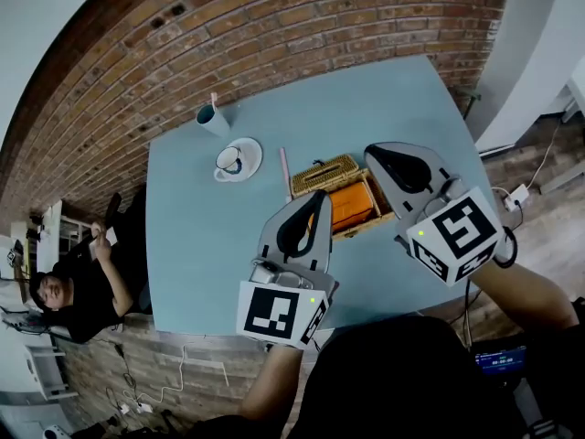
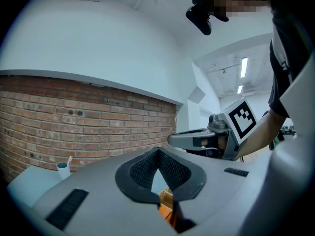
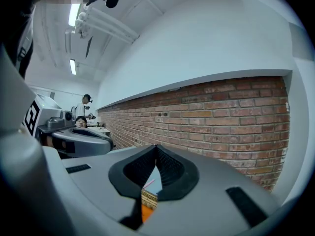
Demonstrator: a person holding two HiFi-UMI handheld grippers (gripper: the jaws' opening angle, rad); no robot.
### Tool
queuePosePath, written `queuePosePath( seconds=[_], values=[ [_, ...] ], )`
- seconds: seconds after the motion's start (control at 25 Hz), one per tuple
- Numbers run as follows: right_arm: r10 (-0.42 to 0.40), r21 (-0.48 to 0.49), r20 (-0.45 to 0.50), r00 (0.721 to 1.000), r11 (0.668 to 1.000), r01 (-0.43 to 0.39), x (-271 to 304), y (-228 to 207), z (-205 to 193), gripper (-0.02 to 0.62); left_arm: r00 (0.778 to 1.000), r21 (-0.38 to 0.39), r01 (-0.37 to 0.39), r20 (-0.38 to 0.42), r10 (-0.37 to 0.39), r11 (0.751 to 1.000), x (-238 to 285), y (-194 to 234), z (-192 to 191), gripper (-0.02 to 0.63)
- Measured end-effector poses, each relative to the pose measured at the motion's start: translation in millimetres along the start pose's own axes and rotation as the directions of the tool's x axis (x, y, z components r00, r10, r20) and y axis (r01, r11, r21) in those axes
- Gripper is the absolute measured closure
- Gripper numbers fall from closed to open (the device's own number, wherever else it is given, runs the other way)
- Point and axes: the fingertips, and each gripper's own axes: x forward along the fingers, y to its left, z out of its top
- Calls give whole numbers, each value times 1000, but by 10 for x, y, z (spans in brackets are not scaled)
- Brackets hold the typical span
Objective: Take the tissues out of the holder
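Note:
A wicker tissue holder point(image 1: 325, 174) lies on the blue table point(image 1: 201, 236), joined to a wooden tray that holds an orange tissue pack point(image 1: 352, 206). My left gripper point(image 1: 317, 197) hangs over the pack's near left side, jaws shut and empty. To the right of the holder, my right gripper point(image 1: 375, 152) is also shut and holds nothing. In the left gripper view the closed jaw tips point(image 2: 158, 150) frame a sliver of the orange pack point(image 2: 165, 211). The right gripper view shows its tips point(image 3: 156, 146) together above the wicker and the orange pack point(image 3: 146, 212).
A teal cup point(image 1: 212, 117) and a white cup on a saucer point(image 1: 236, 160) stand at the table's far left. A pink stick point(image 1: 285, 174) lies beside the holder. A brick wall runs behind. A seated person point(image 1: 78, 291) is off the table's left edge.

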Motion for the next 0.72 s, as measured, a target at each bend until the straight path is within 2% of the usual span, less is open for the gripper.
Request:
queuePosePath(
  seconds=[0.12,0.32,0.72],
  values=[
    [-9,-12,-13,1000,1000,9,106,28,-10,592,997,-25,80,-19,-80,997,46,18,-137,603],
    [-43,-33,-38,998,999,42,232,32,-27,592,978,-23,188,-83,-189,982,140,81,-348,603],
    [-100,-48,-60,993,994,97,255,-41,-106,592,952,6,279,-133,-276,960,250,136,-576,603]
  ],
)
